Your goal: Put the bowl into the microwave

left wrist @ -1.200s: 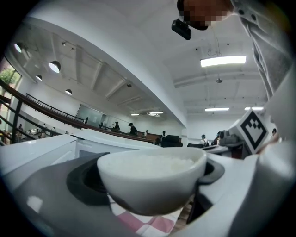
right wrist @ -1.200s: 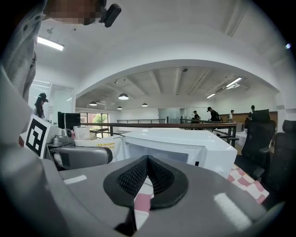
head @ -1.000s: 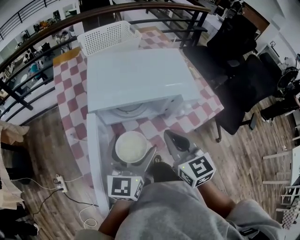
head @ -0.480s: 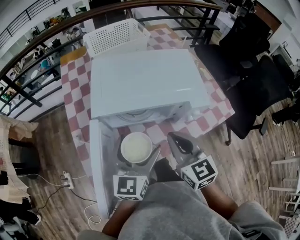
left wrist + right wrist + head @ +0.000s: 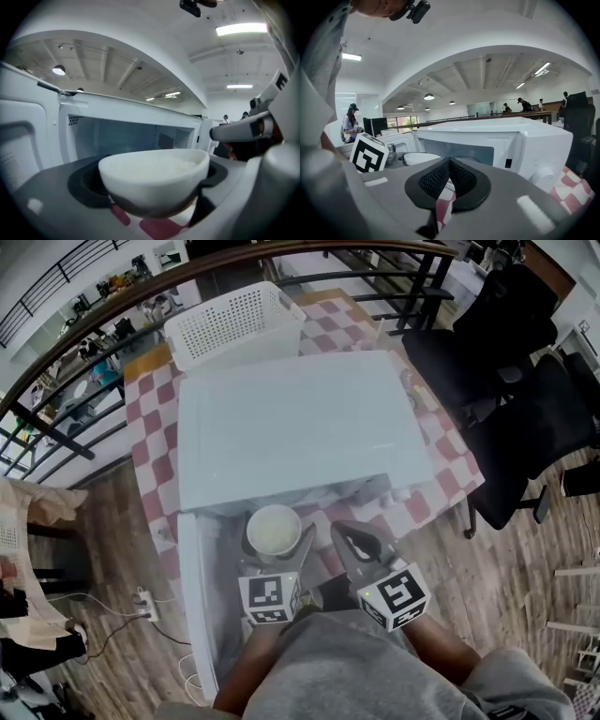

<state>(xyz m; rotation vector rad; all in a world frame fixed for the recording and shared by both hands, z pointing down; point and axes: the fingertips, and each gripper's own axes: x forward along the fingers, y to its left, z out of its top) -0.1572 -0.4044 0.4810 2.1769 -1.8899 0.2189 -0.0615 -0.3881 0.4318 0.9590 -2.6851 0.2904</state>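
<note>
A white bowl (image 5: 274, 531) of rice is held by my left gripper (image 5: 274, 542), whose jaws are shut on its sides. It hangs just in front of the white microwave's (image 5: 300, 427) open cavity, with the door (image 5: 197, 596) swung out to the left. In the left gripper view the bowl (image 5: 154, 180) fills the space between the jaws, and the lit cavity (image 5: 126, 136) lies straight ahead. My right gripper (image 5: 345, 534) is shut on nothing, just right of the bowl. In the right gripper view its pads (image 5: 440, 178) are pressed together, with the bowl (image 5: 419, 158) at the left.
A white perforated basket (image 5: 234, 322) stands behind the microwave on the red-checked tablecloth (image 5: 155, 418). Black office chairs (image 5: 525, 381) stand to the right of the table. A railing (image 5: 112, 296) runs behind it. A power strip (image 5: 150, 601) lies on the wooden floor at the left.
The left gripper has carried the bowl forward, closer to the microwave's opening. The right gripper has moved forward alongside it, still shut.
</note>
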